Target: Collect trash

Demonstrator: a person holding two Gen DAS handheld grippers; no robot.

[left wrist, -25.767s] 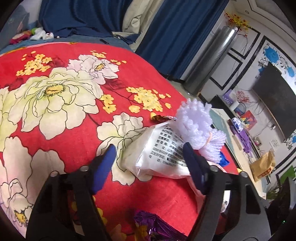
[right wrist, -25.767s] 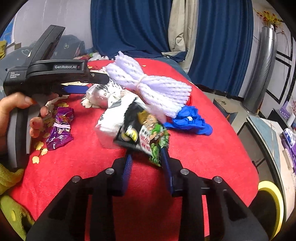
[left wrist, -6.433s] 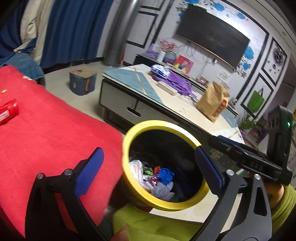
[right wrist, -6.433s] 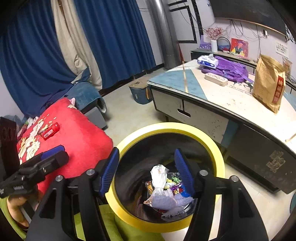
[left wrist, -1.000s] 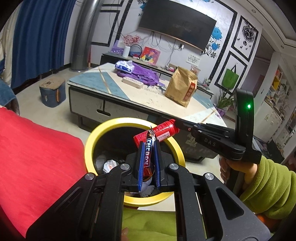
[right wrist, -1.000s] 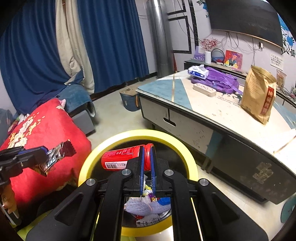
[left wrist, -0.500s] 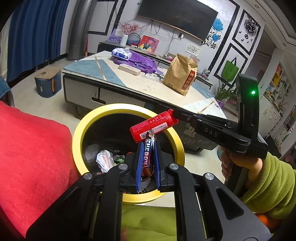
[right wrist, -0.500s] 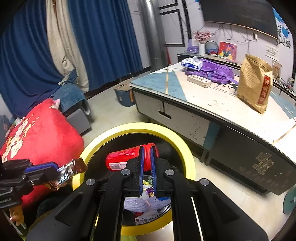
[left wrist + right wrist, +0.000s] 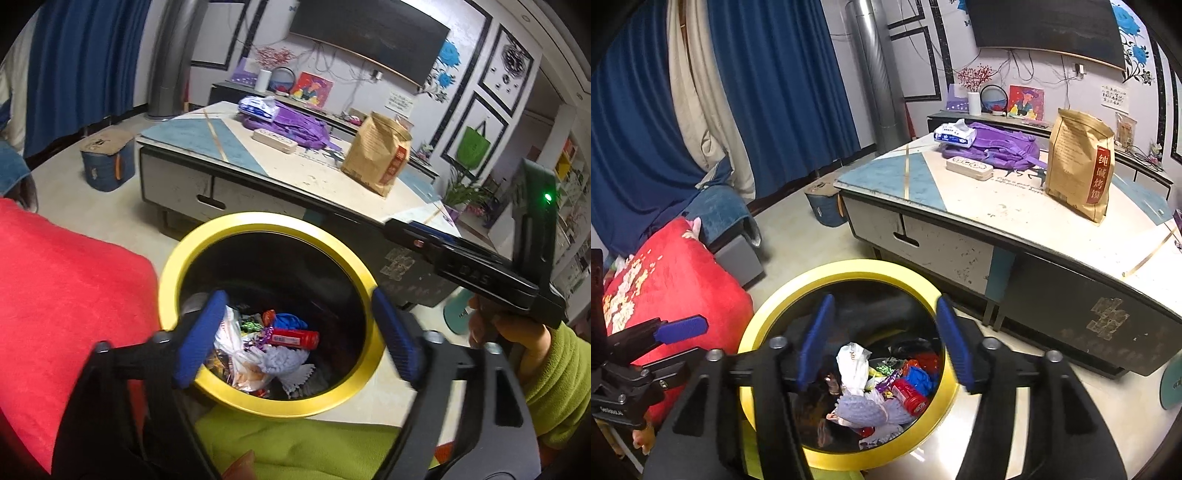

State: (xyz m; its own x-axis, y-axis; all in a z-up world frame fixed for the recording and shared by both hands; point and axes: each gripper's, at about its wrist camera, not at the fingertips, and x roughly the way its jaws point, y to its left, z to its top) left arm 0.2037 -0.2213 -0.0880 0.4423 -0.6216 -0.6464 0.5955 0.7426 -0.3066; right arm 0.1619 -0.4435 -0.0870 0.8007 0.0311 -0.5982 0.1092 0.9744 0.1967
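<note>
Dropped since a moment ago: red tube (image 9: 294,337) and candy bar, now among the trash inside the yellow-rimmed bin (image 9: 236,223). Left gripper (image 9: 295,332) and right gripper (image 9: 882,341) spread wide, empty, poised over the rim for release.

The bin (image 9: 364,295) has a yellow rim and black inside; the fingers (image 9: 201,341) are blue; the blanket (image 9: 676,280) at left is red with white flowers.

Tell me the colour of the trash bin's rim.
Yellow: the trash bin's rim rings a black interior; it shows best in the left wrist view.
</note>
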